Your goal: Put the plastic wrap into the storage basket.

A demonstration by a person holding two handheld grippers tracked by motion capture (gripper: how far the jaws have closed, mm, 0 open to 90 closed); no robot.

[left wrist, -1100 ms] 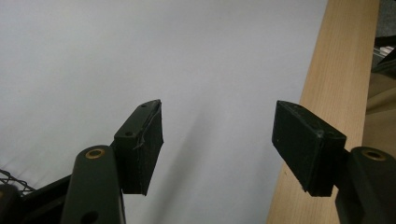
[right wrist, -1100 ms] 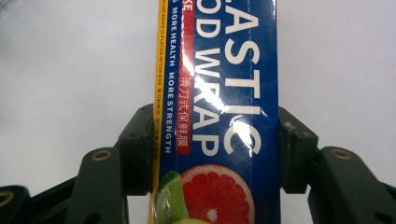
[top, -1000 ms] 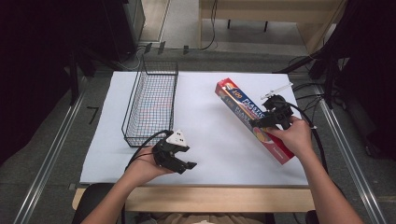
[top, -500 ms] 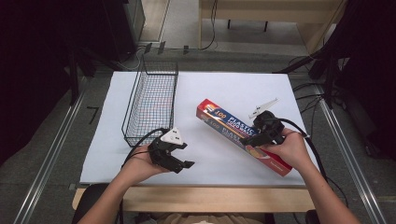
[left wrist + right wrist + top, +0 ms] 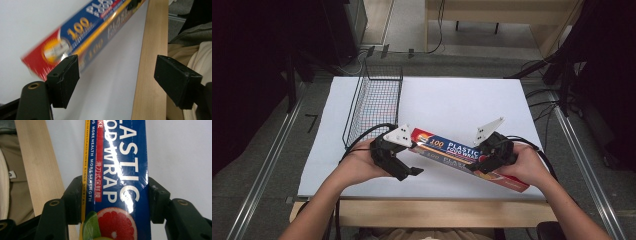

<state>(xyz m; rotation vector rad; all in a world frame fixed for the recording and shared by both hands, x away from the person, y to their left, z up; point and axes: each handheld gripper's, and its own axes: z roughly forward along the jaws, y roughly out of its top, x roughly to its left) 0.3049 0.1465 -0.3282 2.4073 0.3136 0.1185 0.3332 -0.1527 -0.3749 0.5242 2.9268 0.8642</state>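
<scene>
High view: long glossy cardboard box of plastic wrap [image 5: 462, 156] held aslant over the white table [image 5: 452, 100], beside the wire basket [image 5: 374, 107]; left gripper [image 5: 404, 172] covers its near end.
Left gripper view: jaws apart, just been opening, box blurred beyond them.
Right gripper view: right gripper [image 5: 115, 200] clamped on box, ends cropped.

The long plastic wrap box [image 5: 116, 180] reads "PLASTIC FOOD WRAP" in big white letters on blue, with a yellow "100" near its red end [image 5: 75, 32]. A red strip carries Chinese characters, and a yellow edge band has small print ending "MORE HEALTH MORE STRENGTH".
</scene>
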